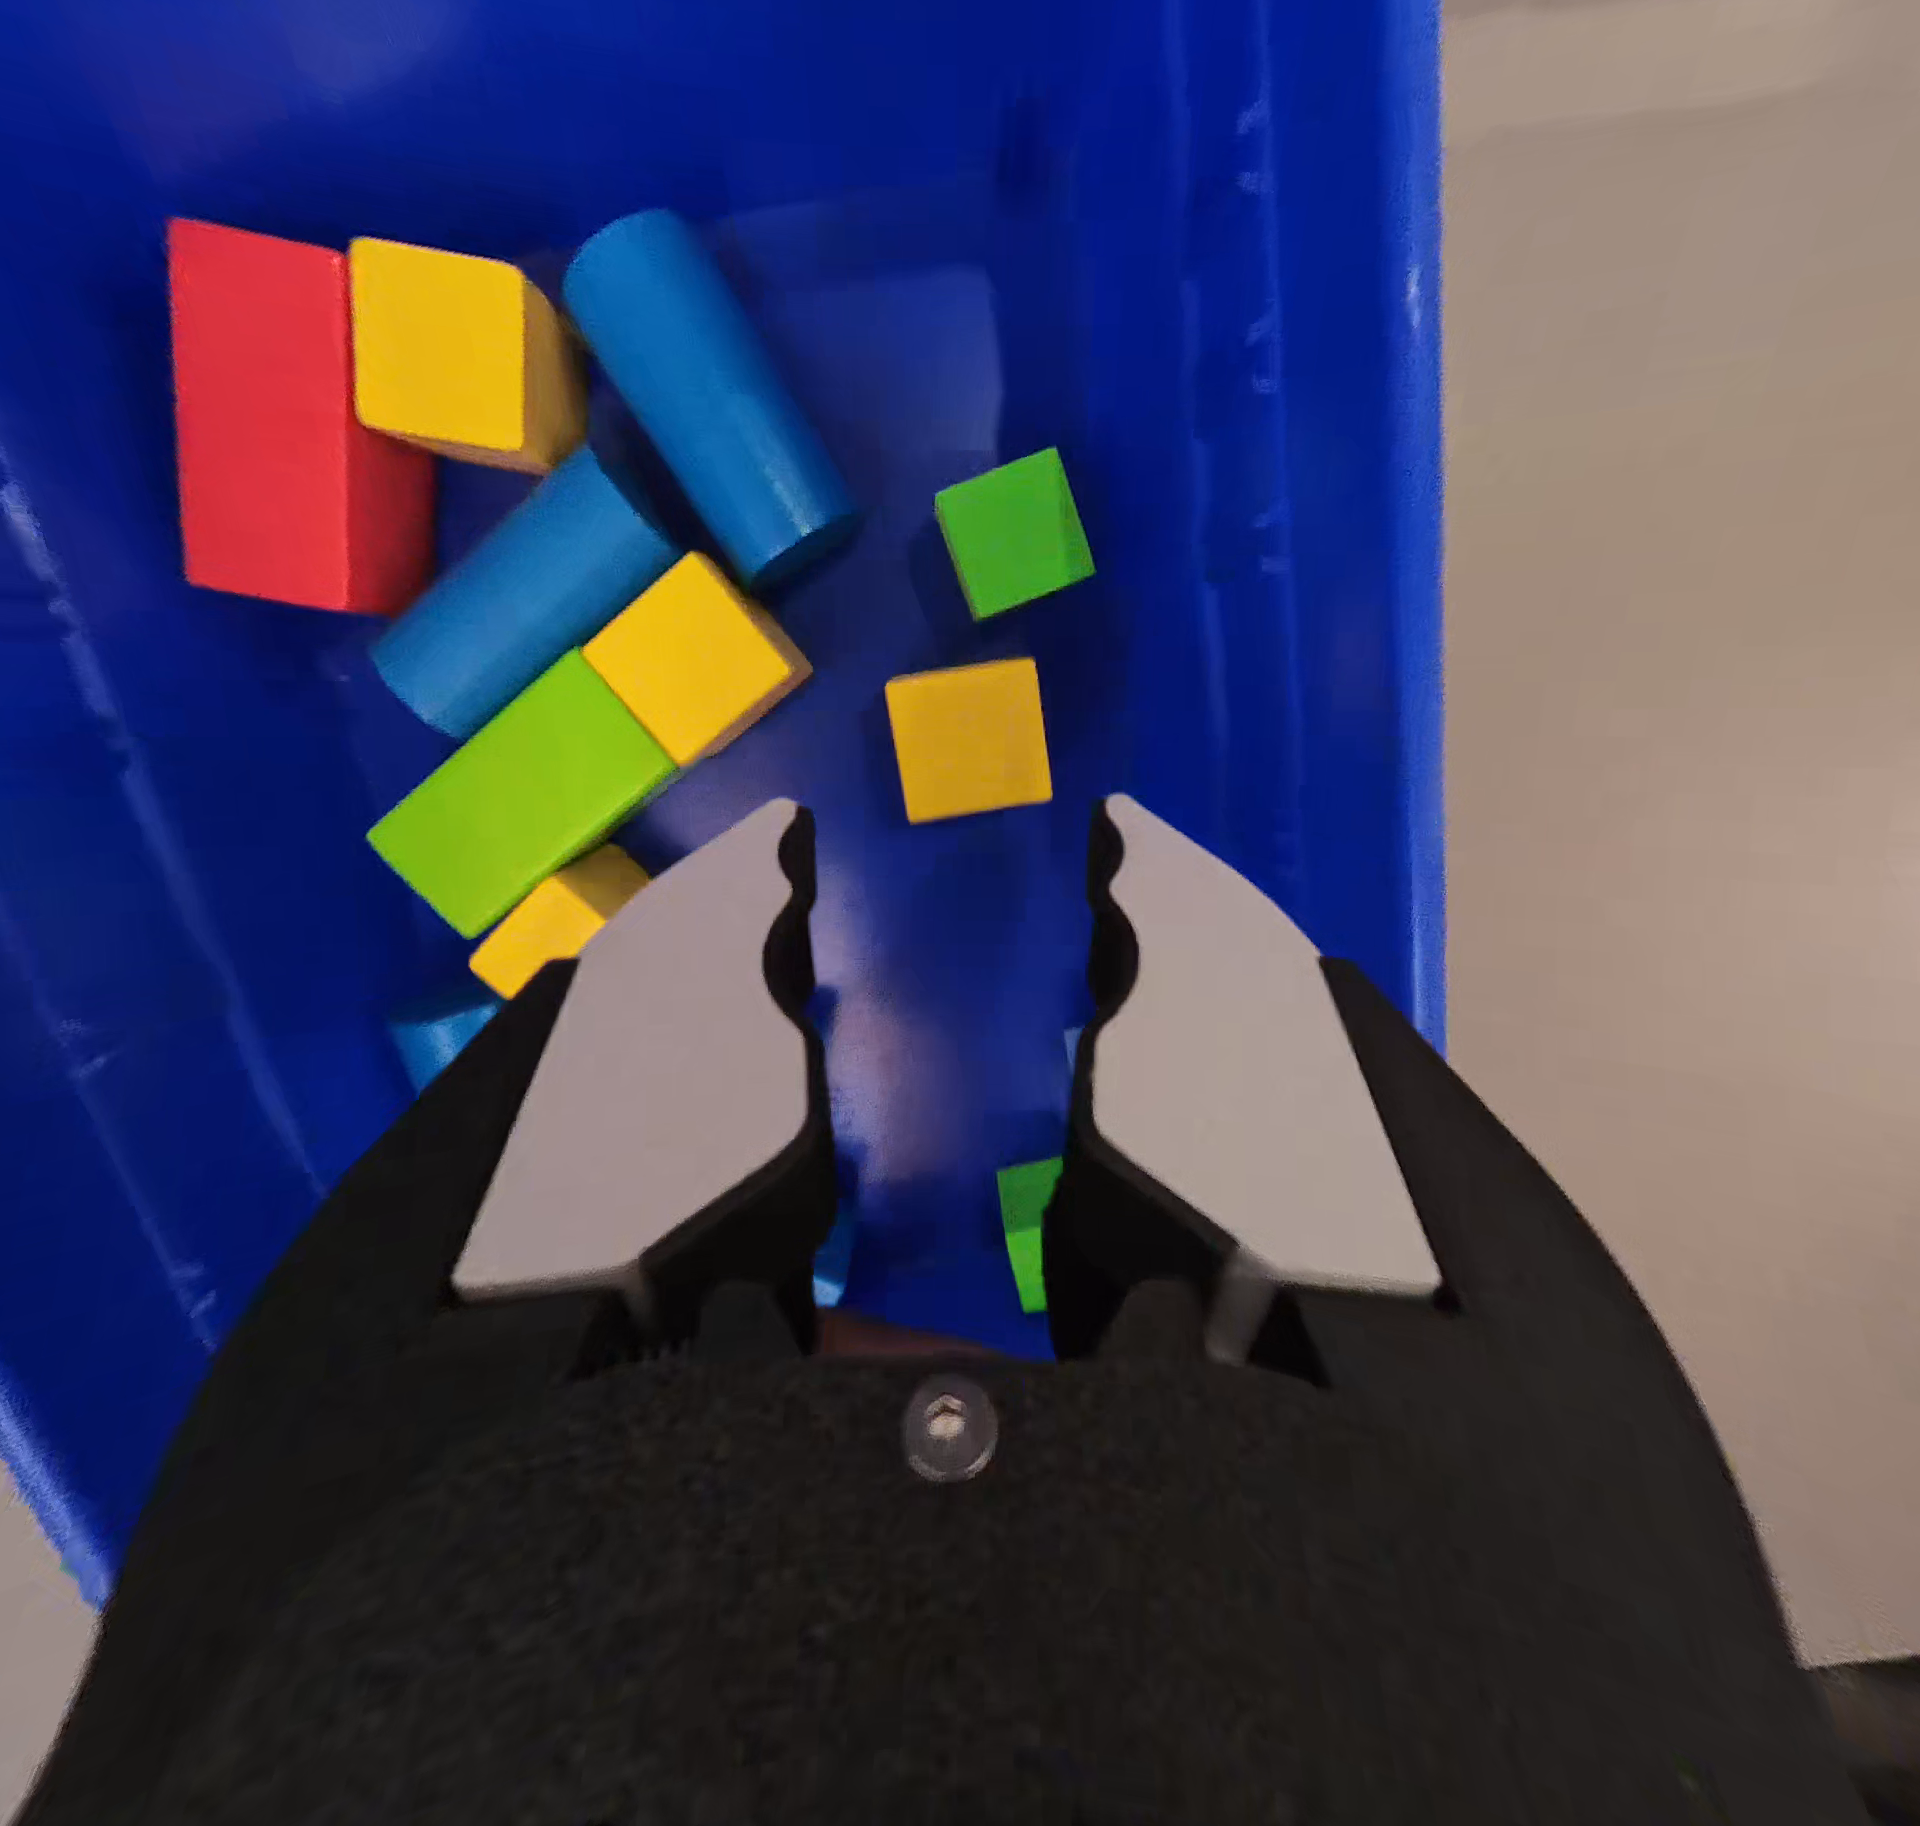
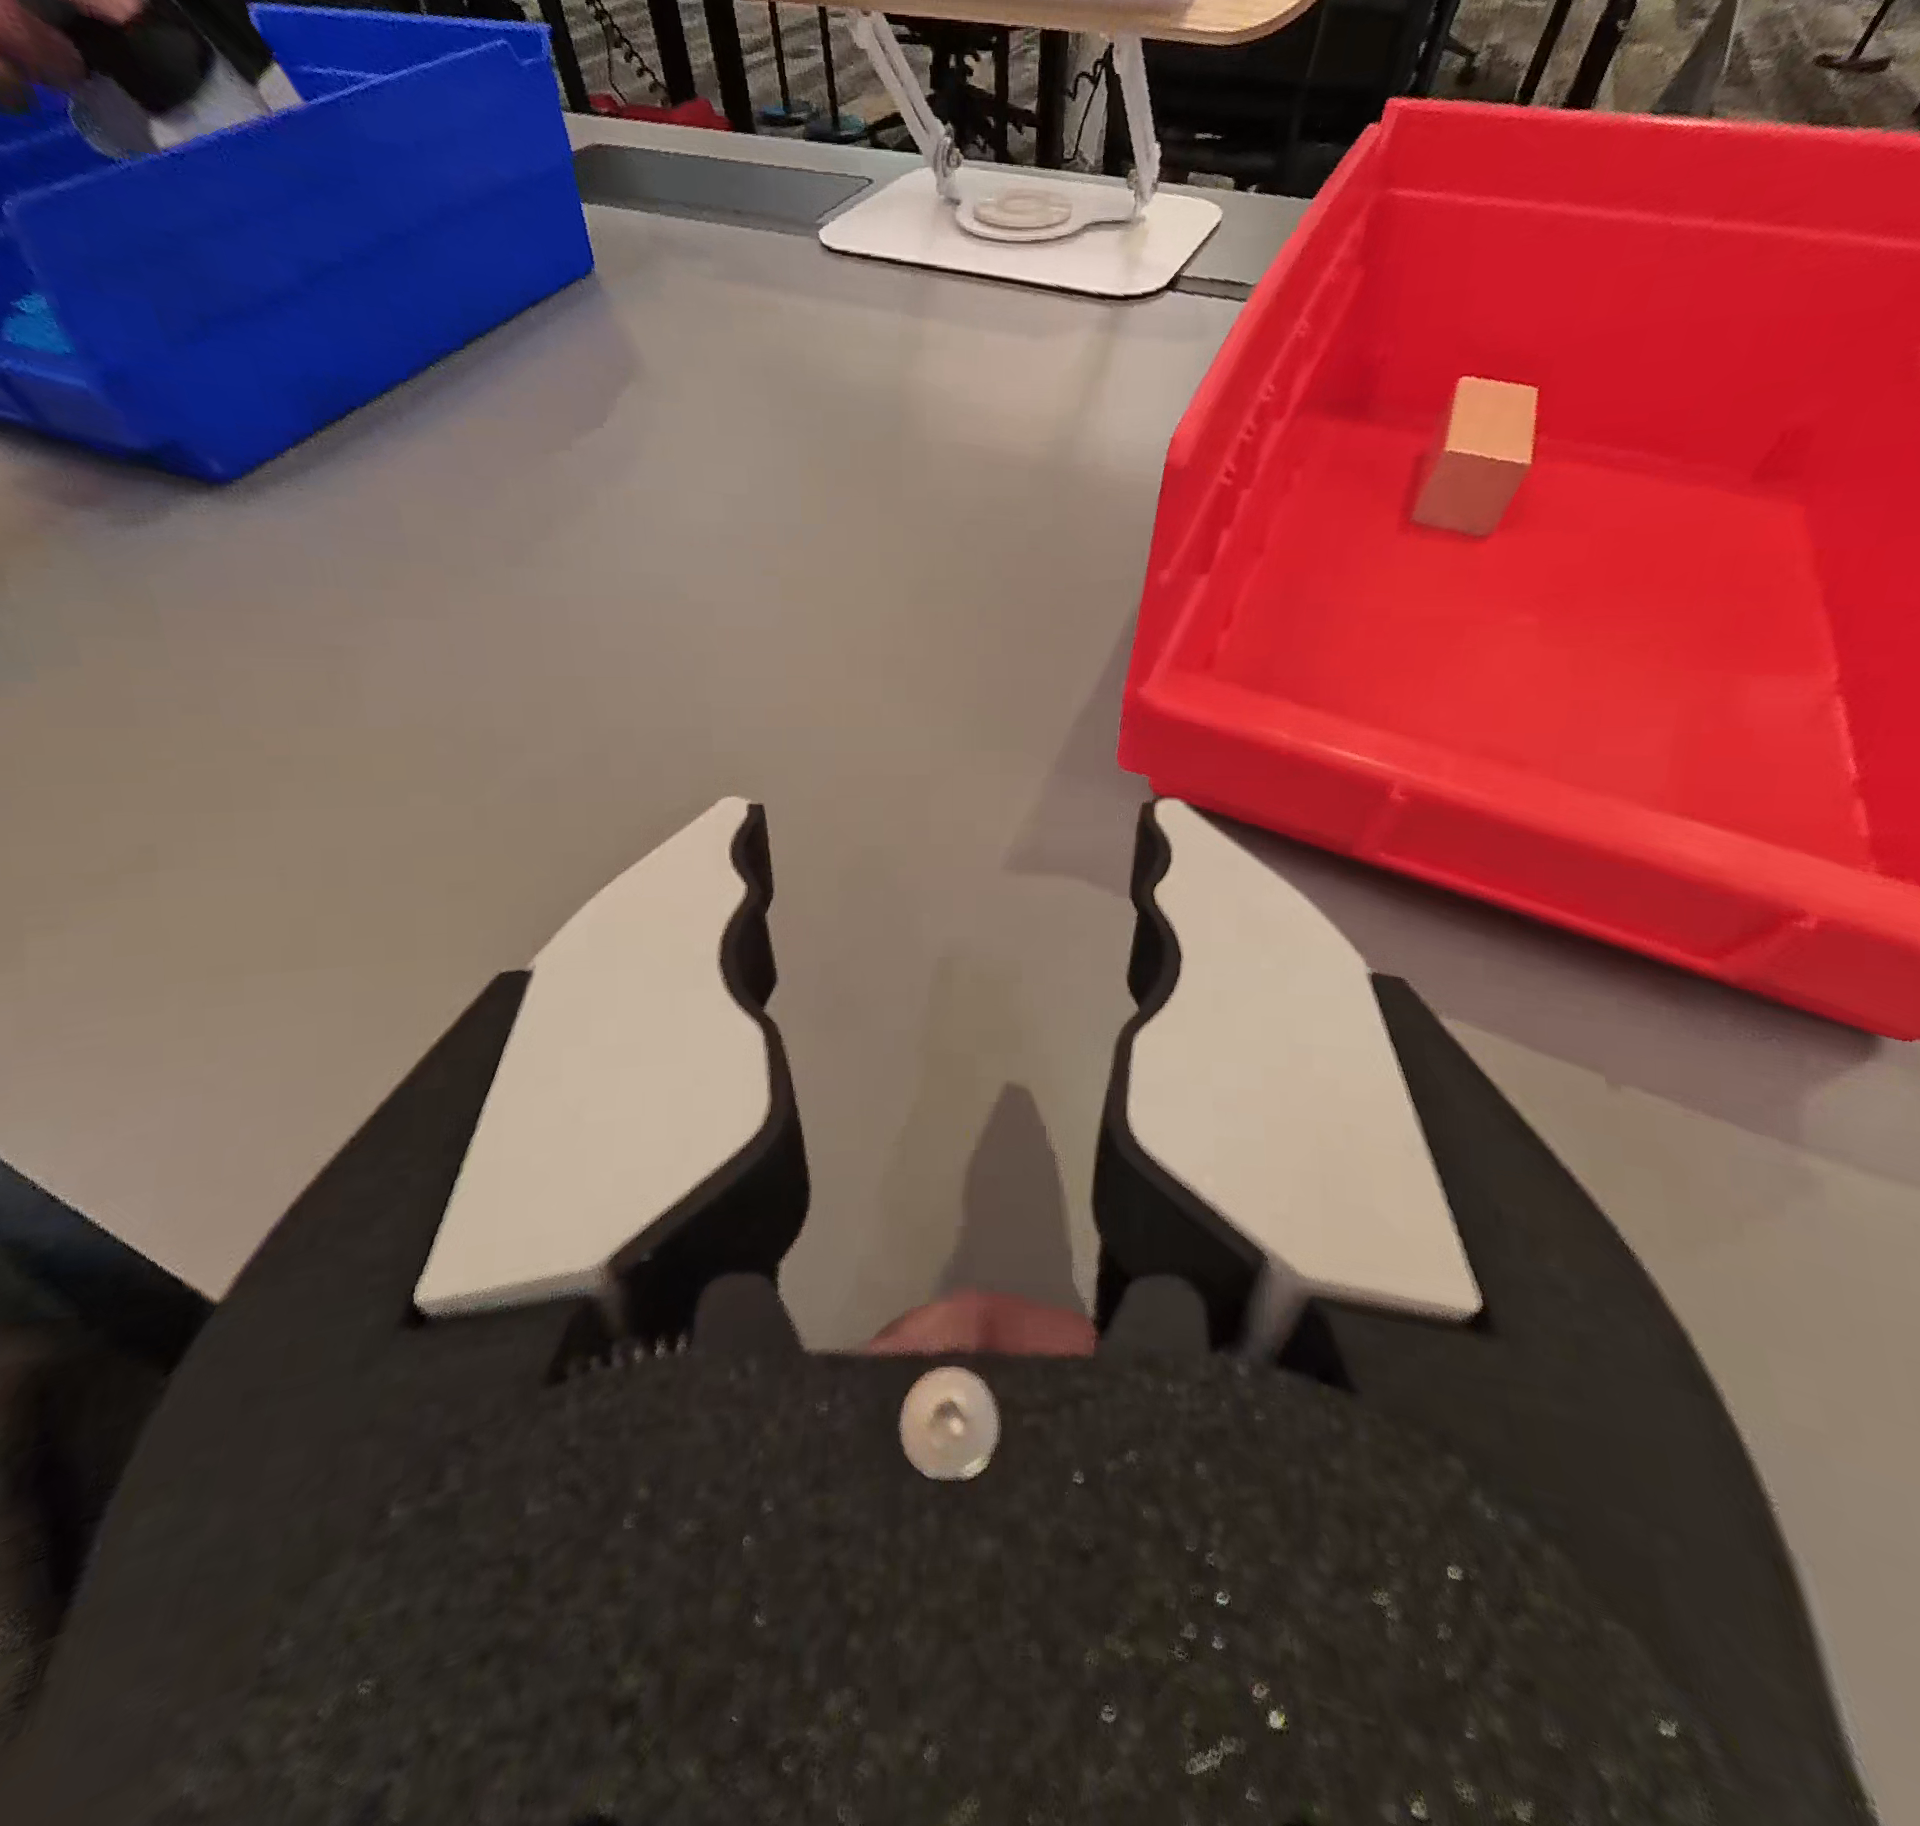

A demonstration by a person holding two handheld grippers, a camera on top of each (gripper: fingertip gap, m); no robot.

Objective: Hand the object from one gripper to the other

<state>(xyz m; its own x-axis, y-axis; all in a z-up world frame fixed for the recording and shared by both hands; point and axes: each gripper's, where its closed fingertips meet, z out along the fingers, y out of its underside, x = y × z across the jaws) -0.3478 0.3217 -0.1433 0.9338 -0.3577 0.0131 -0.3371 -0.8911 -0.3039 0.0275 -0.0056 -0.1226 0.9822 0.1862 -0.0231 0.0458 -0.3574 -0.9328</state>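
My left gripper (image 1: 951, 815) is open and empty, pointing down into a blue bin (image 1: 727, 114) of wooden blocks. A yellow cube (image 1: 968, 739) lies just beyond its fingertips, with a green cube (image 1: 1013, 533) past that. To the left lie a long green block (image 1: 520, 789), other yellow blocks (image 1: 691, 654), two blue cylinders (image 1: 707, 394) and a red block (image 1: 270, 415). My right gripper (image 2: 951, 820) is open and empty above the grey table (image 2: 623, 581). The right wrist view shows the left gripper (image 2: 156, 62) far off, held by a hand over the blue bin (image 2: 312, 249).
A red bin (image 2: 1507, 768) stands to the right of my right gripper, with one tan wooden block (image 2: 1475, 467) inside. A white stand base (image 2: 1018, 228) sits at the table's far edge. Chairs and table legs lie beyond.
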